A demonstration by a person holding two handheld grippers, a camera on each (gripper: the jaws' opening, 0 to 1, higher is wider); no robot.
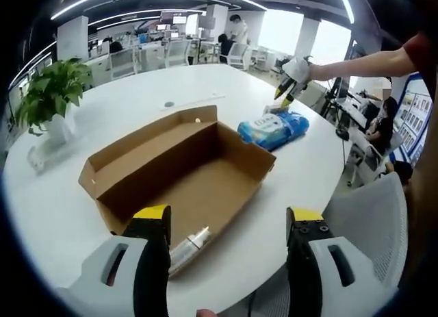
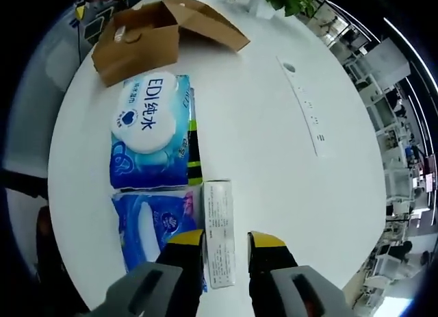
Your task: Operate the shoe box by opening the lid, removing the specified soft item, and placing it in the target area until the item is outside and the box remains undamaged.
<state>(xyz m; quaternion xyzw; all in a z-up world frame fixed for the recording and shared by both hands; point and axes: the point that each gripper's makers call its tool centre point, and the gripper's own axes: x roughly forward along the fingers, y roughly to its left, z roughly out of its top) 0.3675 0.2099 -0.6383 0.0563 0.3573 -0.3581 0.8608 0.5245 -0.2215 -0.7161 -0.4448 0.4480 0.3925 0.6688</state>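
Note:
The cardboard shoe box (image 1: 205, 170) stands open on the white round table (image 1: 137, 84), its lid folded back on the far side. A silvery wrapped item (image 1: 190, 246) lies inside at the near wall. My left gripper (image 1: 229, 216) is open wide just in front of the box. In the right gripper view the box (image 2: 147, 33) is far off. A blue wipes pack (image 2: 150, 132) (image 1: 274, 129), a second blue pack (image 2: 154, 224) and a small white carton (image 2: 219, 228) lie outside it. My right gripper (image 2: 226, 240) (image 1: 286, 91) hovers open over the carton.
A potted plant (image 1: 51, 91) stands at the table's left edge. A white mesh chair (image 1: 373, 221) is close to the near right. A thin white strip (image 2: 304, 105) lies on the table. A dark, green-striped item (image 2: 194, 146) lies beside the large pack. People sit at desks beyond.

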